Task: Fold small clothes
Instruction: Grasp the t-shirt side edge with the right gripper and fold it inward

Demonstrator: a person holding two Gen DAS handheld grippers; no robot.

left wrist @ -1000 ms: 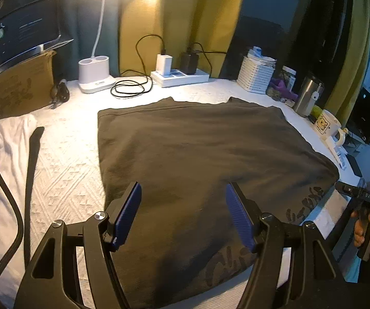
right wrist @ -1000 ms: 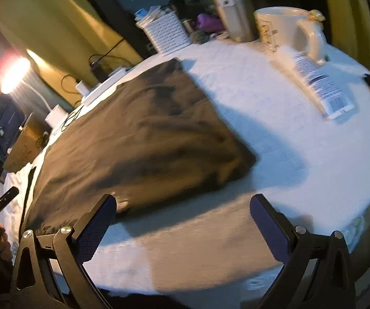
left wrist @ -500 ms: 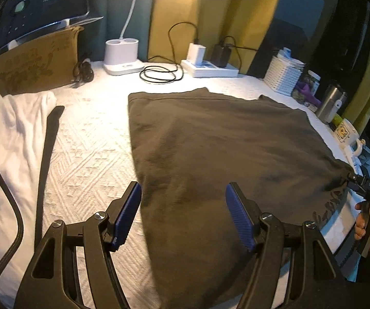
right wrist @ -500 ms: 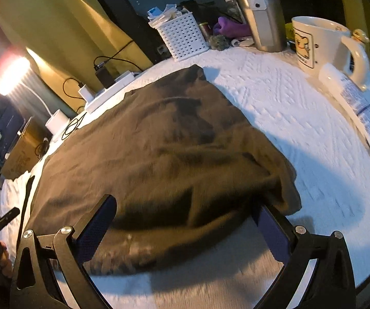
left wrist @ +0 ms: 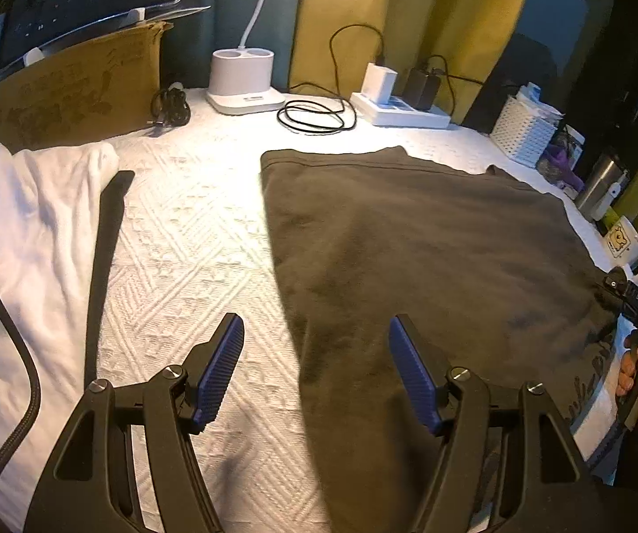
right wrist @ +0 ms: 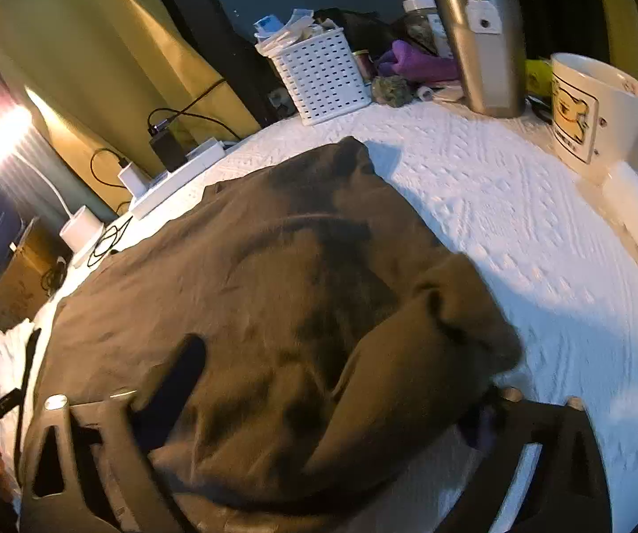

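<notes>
Spread flat across a white quilted table cover, a dark brown garment fills most of the surface. Its long side runs from the near table edge back toward a power strip and a white lamp base at the rear. The cloth looks soft and matte, thick like a sweatshirt, with faint lettering near the person's side.

Its left edge lies directly between the fingers of the left gripper, which hovers above with its blue ribbed pads wide apart and nothing held. That edge runs straight away from the gripper, so this hand seems best placed for the left side.

At the opposite side, the right gripper has a bunched corner of the garment between its fingers. Its jaws have just been closing, but the picture is blurred and cloth hides one pad, so whether they already pinch the fabric cannot be told. This corner is humped and rumpled, lifted slightly off the cover.

To the left lies a white garment with a dark strap beside it. Along the right stand a white lattice basket, a steel tumbler and a cream mug with a bear drawing.
</notes>
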